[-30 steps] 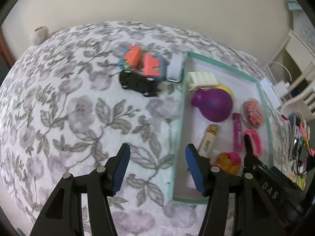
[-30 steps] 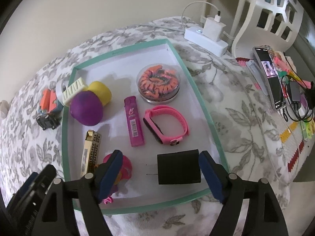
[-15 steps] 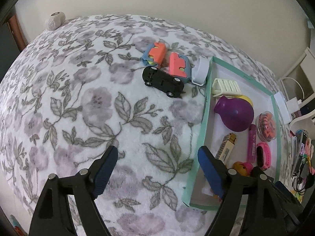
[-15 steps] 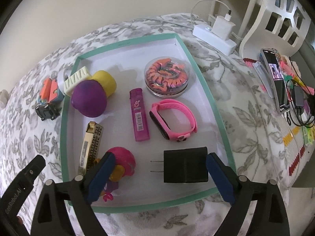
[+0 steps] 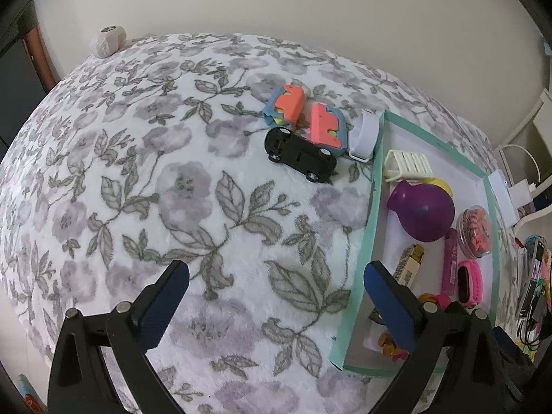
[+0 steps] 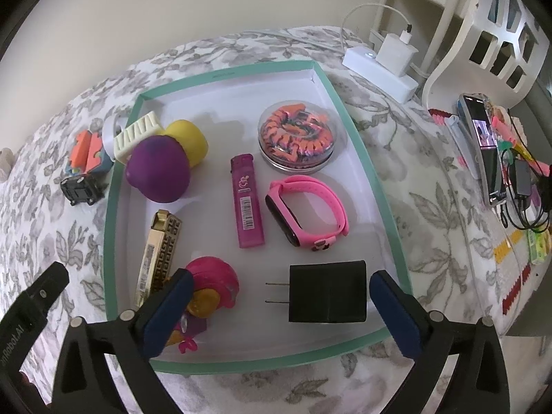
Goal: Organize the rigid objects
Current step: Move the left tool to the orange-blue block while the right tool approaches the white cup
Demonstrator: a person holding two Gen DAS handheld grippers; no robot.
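both hand-held grippers hang with their blue-padded jaws spread wide and nothing between them. left gripper (image 5: 274, 279), at the bottom of its frame, hovers over the grey-and-lilac floral blanket (image 5: 145, 179), its right finger just beside the near left wall of the shallow white tray with a mint-green rim (image 5: 376, 186). outside the tray, right of centre in the upper frame, a small black toy car (image 5: 301, 155) lies next to two orange-and-blue puzzle-shaped blocks (image 5: 303, 114) and a white plastic ring (image 5: 364, 135). right gripper (image 6: 276, 284) hovers at the bottom of its frame over the tray's near edge, a black two-prong plug adapter (image 6: 327, 293) lying between its fingers, apart from both. in the tray, mid-frame, lie a pink wristband (image 6: 303, 210), a magenta lighter (image 6: 246, 200), a gold patterned lighter (image 6: 158, 255), a purple rounded toy (image 6: 158, 174) and a clear round case of orange bands (image 6: 296, 136).
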